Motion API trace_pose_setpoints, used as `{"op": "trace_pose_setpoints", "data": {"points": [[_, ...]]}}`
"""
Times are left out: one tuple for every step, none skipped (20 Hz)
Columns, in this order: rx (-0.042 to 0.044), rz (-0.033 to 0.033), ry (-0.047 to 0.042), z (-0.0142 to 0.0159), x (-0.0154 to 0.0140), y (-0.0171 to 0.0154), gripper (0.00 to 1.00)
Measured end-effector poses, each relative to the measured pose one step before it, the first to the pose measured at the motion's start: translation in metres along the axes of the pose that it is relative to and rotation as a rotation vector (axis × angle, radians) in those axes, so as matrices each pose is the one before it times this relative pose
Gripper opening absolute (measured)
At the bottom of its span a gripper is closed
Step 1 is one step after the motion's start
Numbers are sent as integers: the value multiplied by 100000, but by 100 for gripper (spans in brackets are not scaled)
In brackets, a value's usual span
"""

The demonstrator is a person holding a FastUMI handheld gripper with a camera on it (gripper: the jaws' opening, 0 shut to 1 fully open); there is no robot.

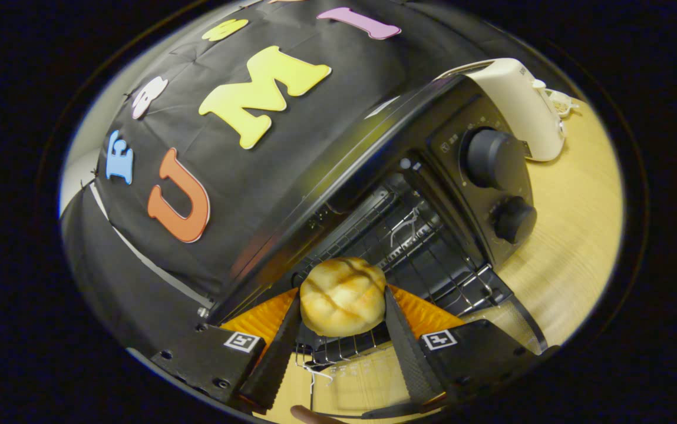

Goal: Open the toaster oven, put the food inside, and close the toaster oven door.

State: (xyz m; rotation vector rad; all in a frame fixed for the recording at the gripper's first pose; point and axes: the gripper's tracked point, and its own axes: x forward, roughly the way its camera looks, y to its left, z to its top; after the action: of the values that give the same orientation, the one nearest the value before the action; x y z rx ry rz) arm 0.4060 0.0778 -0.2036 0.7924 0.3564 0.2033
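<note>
Gripper [343, 306]: fingers clamped on the bun, one pad each side, held right at the oven mouth.
Bun [343, 295]: round, golden, scored top; sits betw. the fingers, just above the front of the wire rack, not fully inside the oven.
Toaster oven [373, 153]: black, door open, view tilted so it leans.
Wire rack [426, 253]: inside the oven, runs back behind the bun; front edge pokes out under the bun.
Knobs [494, 158]: two, on the oven's control panel, beside the cavity.
Kettle [518, 106]: white, just behind the oven's knob side.
Table [574, 235]: light wood, under the oven.
</note>
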Motion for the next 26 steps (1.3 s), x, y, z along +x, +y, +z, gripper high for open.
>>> {"op": "trace_pose_setpoints", "data": {"points": [[-1151,-487,-1330,334,648,-69,85],[-1966,-395,-2082,359,671,-142,85],[-3030,-761,-502,90,649,-175,85],[-1642,-165,-586,-29,448,-49,85],[123,-151,-28,-118,552,-119,85],[-905,-1262,-1067,189,362,-59,85],[-2064,-914,-2648,441,574,-302,85],[-940,2347,-517,-33,-166,486,85],[-2405,532,-766,52,156,-34,85],[-945,47,-49,-56,359,84,85],[-310,-369,734,-194,-57,-104,89],[-880,-707,408,-54,-14,-33,92],[-1628,-1798,-309,111,-127,-222,93],[-1577,-1752,-892,204,-315,-265,95],[-1895,-395,-808,218,-401,-9,97],[-1691,1137,-182,10,-487,333,98],[-1735,1123,-85,2,-499,270,98],[-719,938,-123,116,-688,132,98],[-727,118,-333,129,-822,89,98],[-201,262,-573,166,-861,83,98],[-334,740,197,106,-1004,216,98],[399,1124,232,28,-864,261,98],[632,682,235,109,-1051,166,98],[452,112,153,21,-1026,65,98],[-302,384,-153,180,-995,90,98],[-1188,-38,387,-146,-1015,175,98]]}}
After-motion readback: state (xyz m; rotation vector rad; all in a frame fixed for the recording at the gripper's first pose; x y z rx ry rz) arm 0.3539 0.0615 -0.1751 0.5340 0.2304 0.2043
